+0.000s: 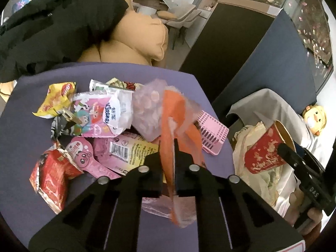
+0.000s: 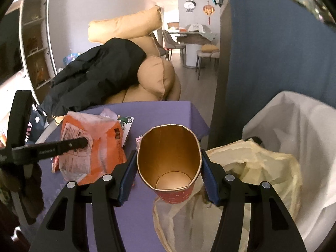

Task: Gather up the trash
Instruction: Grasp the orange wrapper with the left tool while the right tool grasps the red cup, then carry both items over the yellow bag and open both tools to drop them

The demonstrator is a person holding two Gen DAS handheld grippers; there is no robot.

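Purple table (image 1: 37,193) w/ wrapper pile, white-lined bin (image 2: 294,138) just off its right edge. Right gripper (image 2: 169,163) clamps red paper cup (image 2: 168,159) between its pads, above bin. Left gripper (image 1: 174,151) pinched tight on orange snack bag (image 1: 178,113), lifted over pile.

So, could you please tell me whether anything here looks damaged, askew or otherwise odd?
The red paper cup held in the right tongs is squashed: its rim is pressed into a kinked oval, not a round. It hangs tilted over the white-lined bin. The orange snack bag in the left tongs is crumpled. Nothing appears spilled.
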